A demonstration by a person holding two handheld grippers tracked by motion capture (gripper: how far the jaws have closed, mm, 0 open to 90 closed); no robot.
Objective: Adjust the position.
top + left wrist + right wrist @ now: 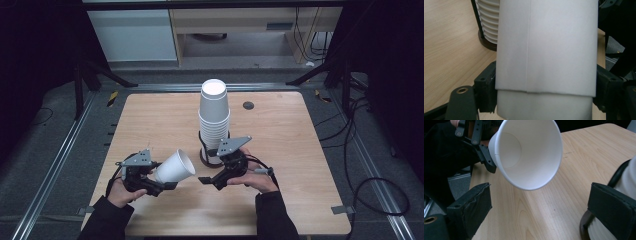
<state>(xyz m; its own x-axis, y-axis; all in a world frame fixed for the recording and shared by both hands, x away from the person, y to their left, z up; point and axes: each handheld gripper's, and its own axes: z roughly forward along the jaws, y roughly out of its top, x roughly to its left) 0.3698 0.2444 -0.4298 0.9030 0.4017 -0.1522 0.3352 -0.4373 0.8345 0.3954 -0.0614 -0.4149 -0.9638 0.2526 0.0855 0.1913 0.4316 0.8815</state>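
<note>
White paper forms the single cup [174, 167] seen in the high view, clamped near its base by the left gripper [167, 185] and held on its side above the wooden table [150, 120], mouth turned toward the right gripper [206, 180]; this attitude appears intended to present the open rim to the other hand. Behind both stands the cup stack [214, 112], inverted in a dark holder [206, 156], well clear of the held cup. Left gripper view: the cup wall [546, 47] sits squarely between the two black jaws, which press on it from either side, a firm hold by my judgement. Right gripper view: the right gripper's jaws stand wide apart with nothing between them; the cup's mouth [529, 152] hangs just ahead and above them, apart from both, while the stack base [599, 230] lies close beside the right-hand jaw.
</note>
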